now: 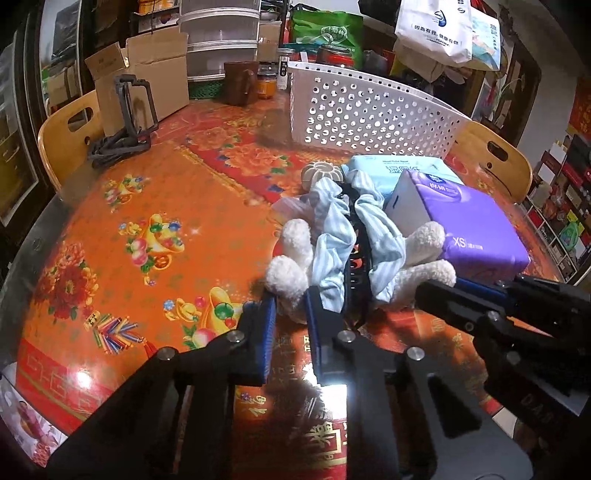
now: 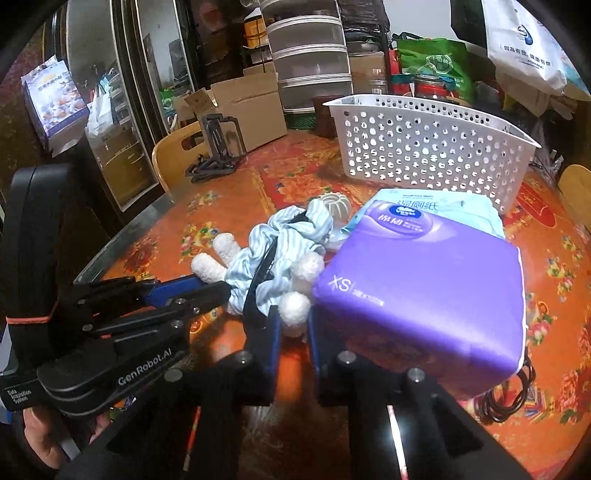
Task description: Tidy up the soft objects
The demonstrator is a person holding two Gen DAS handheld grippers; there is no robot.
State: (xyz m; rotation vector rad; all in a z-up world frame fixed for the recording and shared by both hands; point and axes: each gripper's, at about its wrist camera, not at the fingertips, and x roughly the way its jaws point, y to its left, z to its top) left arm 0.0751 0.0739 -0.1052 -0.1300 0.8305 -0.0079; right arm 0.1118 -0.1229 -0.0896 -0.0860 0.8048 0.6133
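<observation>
Left wrist view: left gripper (image 1: 290,310) fingers clamped on a white fluffy limb of the plush toy (image 1: 332,254), which lies in striped blue cloth on the counter (image 1: 147,206) before the white basket (image 1: 369,114). Right wrist view: right gripper (image 2: 293,325) fingers clamped on another limb, beside the purple tissue pack (image 2: 424,295).

The purple pack (image 2: 421,295) carries "XS" in white on its side. The left gripper (image 2: 207,291) body reads "GenRobot.AI" and, on a small label, "Data Acquisition System". Chinese print on the white bag (image 1: 436,26) and blue pack (image 2: 443,206) is too small to read.
</observation>
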